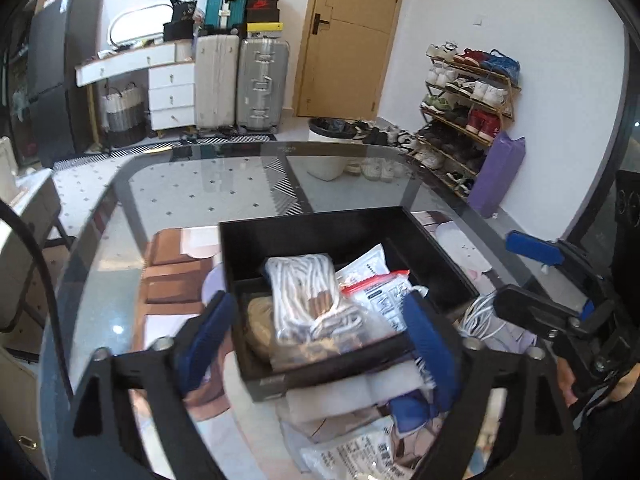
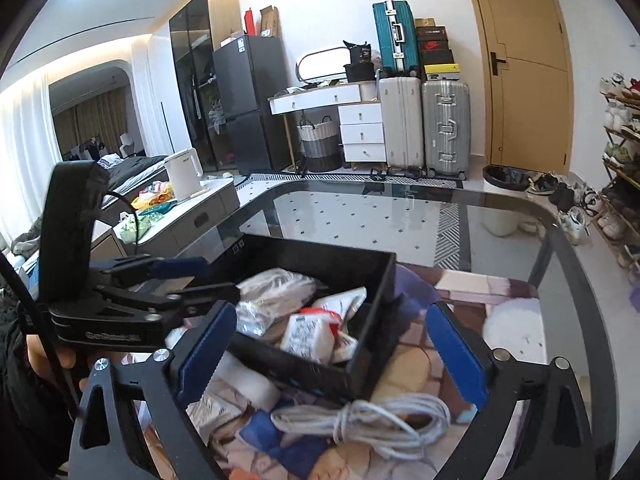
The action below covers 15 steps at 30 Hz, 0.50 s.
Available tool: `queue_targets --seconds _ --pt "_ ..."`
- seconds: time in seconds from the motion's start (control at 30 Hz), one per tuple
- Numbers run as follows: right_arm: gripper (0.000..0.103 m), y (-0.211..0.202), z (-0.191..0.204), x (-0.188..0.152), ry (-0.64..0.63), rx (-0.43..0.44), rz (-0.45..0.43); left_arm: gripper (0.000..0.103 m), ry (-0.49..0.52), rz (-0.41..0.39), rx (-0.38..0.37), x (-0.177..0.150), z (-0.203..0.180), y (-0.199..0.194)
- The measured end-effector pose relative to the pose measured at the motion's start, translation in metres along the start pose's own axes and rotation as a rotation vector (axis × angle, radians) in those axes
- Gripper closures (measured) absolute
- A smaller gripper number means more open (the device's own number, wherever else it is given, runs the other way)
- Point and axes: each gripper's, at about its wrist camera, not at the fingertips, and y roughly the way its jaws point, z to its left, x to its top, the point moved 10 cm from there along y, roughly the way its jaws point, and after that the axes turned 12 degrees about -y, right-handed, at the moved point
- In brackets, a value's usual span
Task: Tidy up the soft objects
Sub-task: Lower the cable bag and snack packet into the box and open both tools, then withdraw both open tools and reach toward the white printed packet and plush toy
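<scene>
Tongs, left (image 1: 316, 344) and right (image 2: 332, 348), both gape apart over black box (image 1: 280, 236) holding bagged rope (image 1: 304, 296).

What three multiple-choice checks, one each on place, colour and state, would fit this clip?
1. Where does the coiled white cable lie?
A. inside the black box
B. on the table outside the black box
C. on the floor

2. What colour are the pads on the left gripper?
A. blue
B. red
C. yellow

3. How do the jaws of the right gripper stand?
A. shut on a bag
B. open, holding nothing
C. shut on the cable

Answers:
1. B, since the right wrist view shows the coil in front of the near wall of the black box, not within it.
2. A, both pads show blue in the left wrist view.
3. B, the two fingers stand wide apart with nothing between them.
</scene>
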Motion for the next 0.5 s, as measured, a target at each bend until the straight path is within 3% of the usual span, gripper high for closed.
queue_targets --seconds 0.17,0.5 --pt "0.001 -0.021 -0.002 -0.016 0.018 -0.026 -0.007 0.000 -0.017 -0.021 -0.002 -0.006 0.006 -0.016" --pt "0.001 -0.046 0.002 -0.050 0.052 -0.026 0.029 0.000 -0.004 -0.025 0.008 -0.033 0.007 -0.036"
